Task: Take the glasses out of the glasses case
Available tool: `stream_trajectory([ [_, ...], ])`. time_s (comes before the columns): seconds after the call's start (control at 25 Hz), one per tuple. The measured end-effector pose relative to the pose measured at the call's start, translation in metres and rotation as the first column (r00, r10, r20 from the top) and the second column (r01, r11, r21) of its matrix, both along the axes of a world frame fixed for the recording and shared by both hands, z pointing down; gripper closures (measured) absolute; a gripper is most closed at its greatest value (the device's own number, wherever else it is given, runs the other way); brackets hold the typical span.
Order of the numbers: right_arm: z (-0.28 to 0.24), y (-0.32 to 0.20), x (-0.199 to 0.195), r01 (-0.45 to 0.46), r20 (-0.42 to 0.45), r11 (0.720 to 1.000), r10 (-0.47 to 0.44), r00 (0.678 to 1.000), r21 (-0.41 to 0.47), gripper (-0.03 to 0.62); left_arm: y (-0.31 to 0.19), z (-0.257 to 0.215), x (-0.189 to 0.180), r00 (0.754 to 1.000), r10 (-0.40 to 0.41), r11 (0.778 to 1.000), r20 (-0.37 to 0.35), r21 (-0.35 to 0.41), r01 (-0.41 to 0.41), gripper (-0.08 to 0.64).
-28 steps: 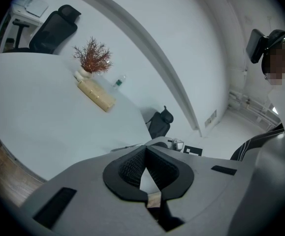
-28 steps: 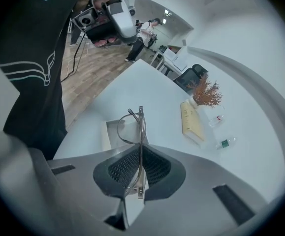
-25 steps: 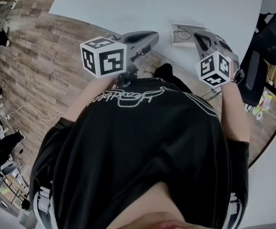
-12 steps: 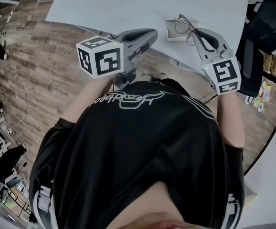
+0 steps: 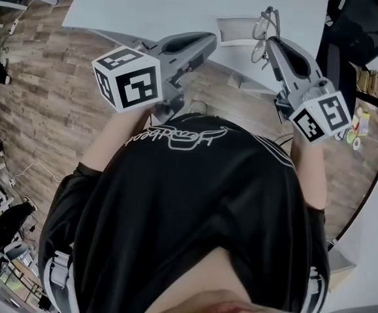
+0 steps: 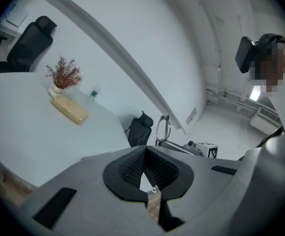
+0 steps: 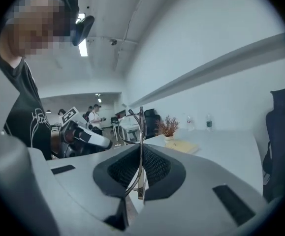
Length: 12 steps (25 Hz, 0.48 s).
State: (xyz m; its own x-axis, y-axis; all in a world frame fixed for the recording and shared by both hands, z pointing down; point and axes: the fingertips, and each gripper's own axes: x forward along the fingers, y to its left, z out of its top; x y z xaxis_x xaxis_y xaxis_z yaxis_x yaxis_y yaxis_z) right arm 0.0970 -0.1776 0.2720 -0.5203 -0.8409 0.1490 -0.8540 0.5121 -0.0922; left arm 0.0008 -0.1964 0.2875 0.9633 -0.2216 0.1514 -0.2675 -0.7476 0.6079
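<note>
Half past the table [image 5: 175,5] edge, right tongs [image 5: 270,42] hold glasses [image 5: 265,26] beside case [image 5: 237,31].

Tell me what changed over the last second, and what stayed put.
The right gripper lifted the glasses out of the glasses case, up and to the right. They are now clamped between its jaws, clear of the case. The case stayed on the table. The left gripper stayed by the table edge, shut on nothing.

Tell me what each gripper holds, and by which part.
Right gripper is shut on the glasses, pinching a thin metal piece of the frame, lenses beyond the jaw tips; exactly which piece is unclear. Left gripper is shut, empty.
</note>
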Motion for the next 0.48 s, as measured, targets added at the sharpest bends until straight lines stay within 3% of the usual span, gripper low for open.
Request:
stream_trajectory([
  [0.48, -0.036, 0.119, 0.023, -0.012, 0.134, 0.997, 0.002, 0.991, 0.073, 0.573, 0.113, -0.027, 0.036, 0.999, 0.04, 0.997, -0.028, 0.072, -0.038, 0.554],
])
